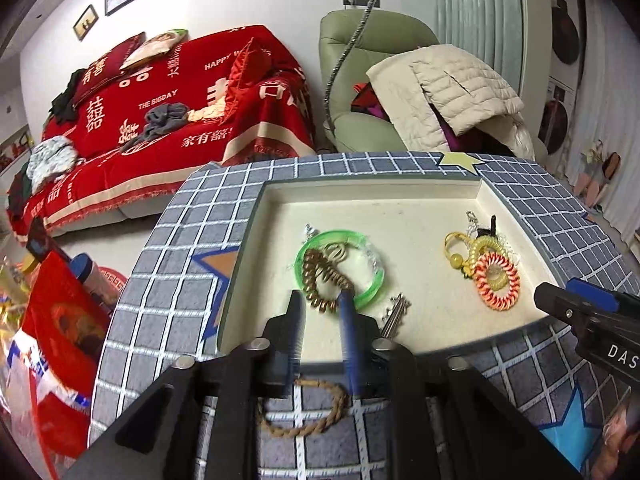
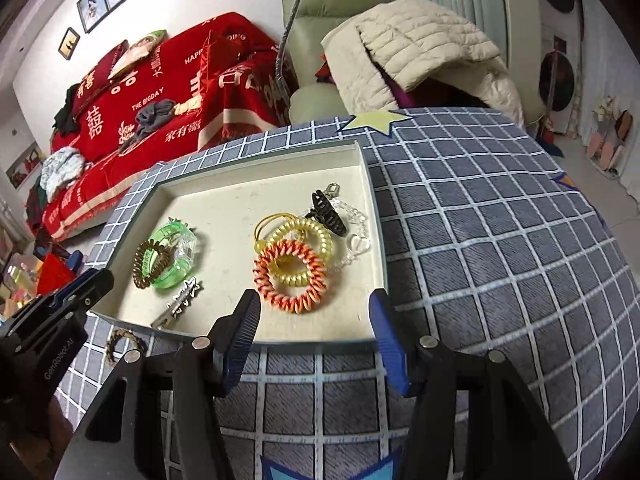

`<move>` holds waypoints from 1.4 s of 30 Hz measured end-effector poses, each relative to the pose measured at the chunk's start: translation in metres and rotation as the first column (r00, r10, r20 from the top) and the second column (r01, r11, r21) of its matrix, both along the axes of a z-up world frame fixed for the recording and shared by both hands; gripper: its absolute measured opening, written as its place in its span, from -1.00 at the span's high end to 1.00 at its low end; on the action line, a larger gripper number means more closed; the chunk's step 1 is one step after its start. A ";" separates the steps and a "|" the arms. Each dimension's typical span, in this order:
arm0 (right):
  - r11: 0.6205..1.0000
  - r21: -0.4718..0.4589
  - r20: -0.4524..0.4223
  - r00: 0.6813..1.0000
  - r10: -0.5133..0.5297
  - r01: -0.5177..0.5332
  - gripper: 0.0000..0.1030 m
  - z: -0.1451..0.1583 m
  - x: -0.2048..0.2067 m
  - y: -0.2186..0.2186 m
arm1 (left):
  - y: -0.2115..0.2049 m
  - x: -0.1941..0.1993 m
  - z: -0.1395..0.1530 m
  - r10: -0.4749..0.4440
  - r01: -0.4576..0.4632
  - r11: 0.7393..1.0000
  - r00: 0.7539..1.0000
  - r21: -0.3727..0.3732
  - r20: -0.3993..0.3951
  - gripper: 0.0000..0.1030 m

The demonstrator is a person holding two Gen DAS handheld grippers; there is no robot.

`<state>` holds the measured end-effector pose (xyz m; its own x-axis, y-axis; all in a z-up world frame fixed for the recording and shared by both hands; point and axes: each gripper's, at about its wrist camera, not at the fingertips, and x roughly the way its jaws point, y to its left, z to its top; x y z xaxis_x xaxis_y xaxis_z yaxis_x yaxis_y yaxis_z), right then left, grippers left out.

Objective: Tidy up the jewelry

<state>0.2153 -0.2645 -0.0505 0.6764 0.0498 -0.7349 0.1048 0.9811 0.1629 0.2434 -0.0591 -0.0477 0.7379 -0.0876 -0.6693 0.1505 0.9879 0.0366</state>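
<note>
A cream tray (image 1: 360,200) (image 2: 224,196) sits on the checked cloth. In its left part lie a green bangle (image 1: 370,292) (image 2: 180,276), a brown spiral hair tie (image 1: 316,276) (image 2: 146,258) and a silver hair clip (image 1: 396,312) (image 2: 180,300). On the right lie an orange spiral tie (image 1: 498,280) (image 2: 290,276), a yellow spiral tie (image 2: 304,236), a black claw clip (image 2: 328,212) and a clear bead chain (image 2: 356,240). My left gripper (image 1: 322,300) is open just above the brown tie. My right gripper (image 2: 314,304) is open and empty at the tray's near edge. A braided brown cord loop (image 1: 304,412) (image 2: 120,344) lies on the cloth outside the tray.
The round table wears a grey-blue checked cloth (image 2: 480,240) with star patches. Behind it stand a sofa under a red blanket (image 1: 168,92) and a green armchair (image 1: 360,60) with a cream quilted jacket. Red bags and clutter (image 1: 60,320) lie on the floor at the left.
</note>
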 end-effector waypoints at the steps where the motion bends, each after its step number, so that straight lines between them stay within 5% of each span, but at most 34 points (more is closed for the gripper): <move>1: 1.000 -0.012 0.006 1.000 -0.001 0.001 -0.25 -0.001 -0.002 0.002 | 0.001 -0.002 -0.001 0.013 -0.013 1.000 1.000 0.005 0.003 -1.00; 5: 0.996 -0.093 0.049 0.999 0.008 -0.003 -0.61 0.000 -0.008 0.012 | 0.003 -0.013 -0.002 0.025 -0.026 1.000 0.999 0.011 0.030 -1.00; 8: 0.992 -0.127 0.079 0.997 0.006 0.004 -0.69 0.002 -0.009 0.015 | 0.006 -0.016 -0.003 0.035 -0.035 0.999 0.999 0.003 0.031 -1.00; 12: 0.993 -0.117 0.131 0.991 -0.006 0.022 -0.71 0.006 -0.014 0.014 | 0.010 -0.016 -0.006 0.054 -0.054 0.999 0.998 -0.002 0.023 -1.00; 42: 0.989 -0.141 0.136 0.991 -0.020 0.039 -0.71 0.014 -0.017 0.017 | 0.013 -0.022 -0.004 0.077 -0.078 0.997 0.996 0.012 0.051 -1.00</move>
